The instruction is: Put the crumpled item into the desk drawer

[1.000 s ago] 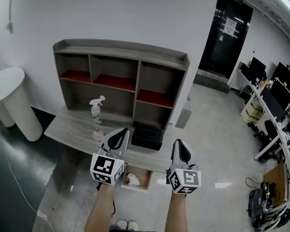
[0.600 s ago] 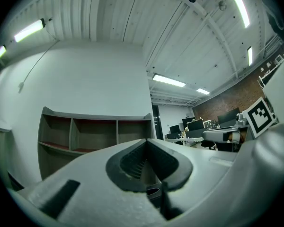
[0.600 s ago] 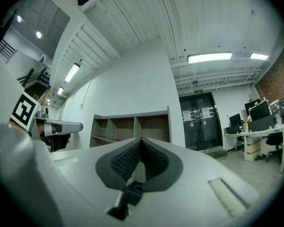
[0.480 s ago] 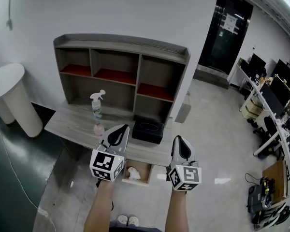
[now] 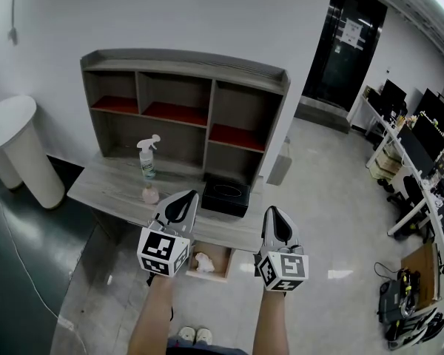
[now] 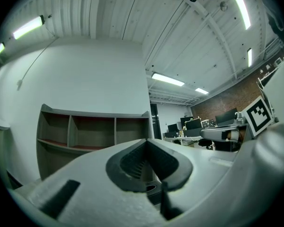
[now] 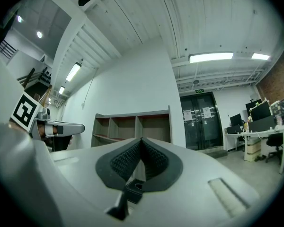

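Note:
The white crumpled item (image 5: 203, 262) lies inside the open wooden drawer (image 5: 223, 263) that juts out under the grey desk's (image 5: 107, 191) front edge. Both grippers are held up side by side in front of the desk, above the drawer and apart from it. My left gripper (image 5: 180, 207) is shut with nothing between its jaws, which also meet in its own view (image 6: 145, 144). My right gripper (image 5: 278, 225) is shut and empty as well, its ribbed pads pressed together (image 7: 141, 142). Part of the drawer is hidden behind the left gripper's marker cube.
A shelf unit (image 5: 181, 87) with red-lined compartments stands on the desk. A spray bottle (image 5: 147, 158), a small pink item (image 5: 149, 194) and a black box (image 5: 226, 196) stand in front of it. A white round bin (image 5: 18, 150) is at the left, office desks (image 5: 414, 168) at the right.
The desk and drawer have drifted slightly upward in the head view. Both grippers stay shut and side by side, and the crumpled item still lies in the drawer.

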Demonstrator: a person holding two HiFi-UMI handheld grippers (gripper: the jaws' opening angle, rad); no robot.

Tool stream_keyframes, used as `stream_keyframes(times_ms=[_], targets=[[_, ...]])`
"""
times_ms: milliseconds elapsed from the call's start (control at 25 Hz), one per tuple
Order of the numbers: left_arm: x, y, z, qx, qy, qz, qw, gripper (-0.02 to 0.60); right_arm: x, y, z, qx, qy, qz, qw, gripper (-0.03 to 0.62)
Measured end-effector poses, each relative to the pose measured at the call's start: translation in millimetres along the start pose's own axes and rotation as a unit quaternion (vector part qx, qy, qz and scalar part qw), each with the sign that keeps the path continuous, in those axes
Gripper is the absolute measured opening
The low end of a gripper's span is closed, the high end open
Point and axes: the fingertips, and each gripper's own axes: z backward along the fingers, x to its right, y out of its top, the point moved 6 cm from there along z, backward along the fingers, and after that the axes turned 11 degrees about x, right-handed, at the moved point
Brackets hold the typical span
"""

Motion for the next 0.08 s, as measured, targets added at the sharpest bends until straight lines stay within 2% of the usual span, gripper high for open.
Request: stream_keyframes(times_ms=[80], targets=[[1.6,0.4,0.3,-0.002,0.0,0.0,1.0,0.005,1.3,1.3,1.5,0.0,0.0,-0.001,1.0,0.006]])
